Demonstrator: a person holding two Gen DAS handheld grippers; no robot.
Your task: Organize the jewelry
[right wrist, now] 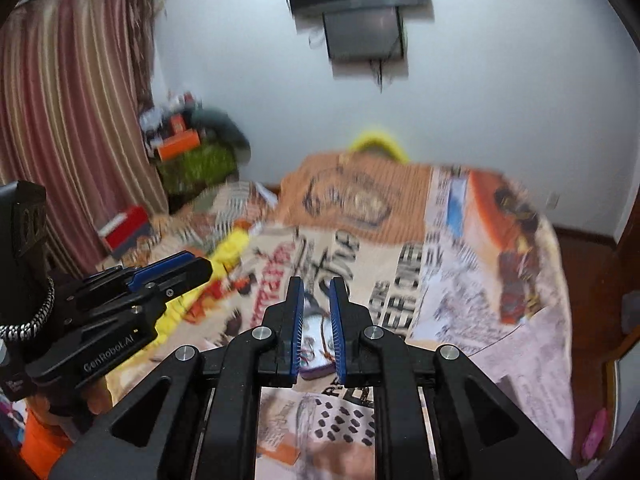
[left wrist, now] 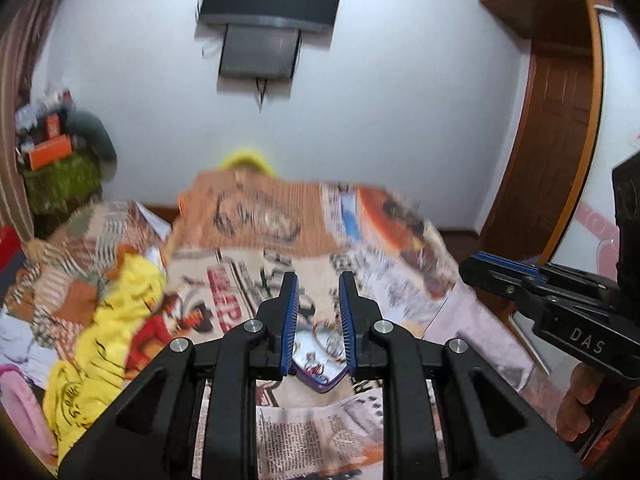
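- Bedroom: bed [left wrist: 460,312] under a comic-print sheet, TV at 12 o'clock.
- Purple jewelry tin [left wrist: 320,364] lies open on the sheet, bangles inside; sorting looks unfinished.
- Left gripper [left wrist: 318,320] narrow, empty; right gripper [right wrist: 317,320] nearly closed, empty.
- Readable: "DAS", "GenRobot.AI".

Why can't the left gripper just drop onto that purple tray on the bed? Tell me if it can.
Probably it can. The purple tray lies uncovered on the bed, right below the left gripper, with nothing between them. The right gripper hangs well to the side.
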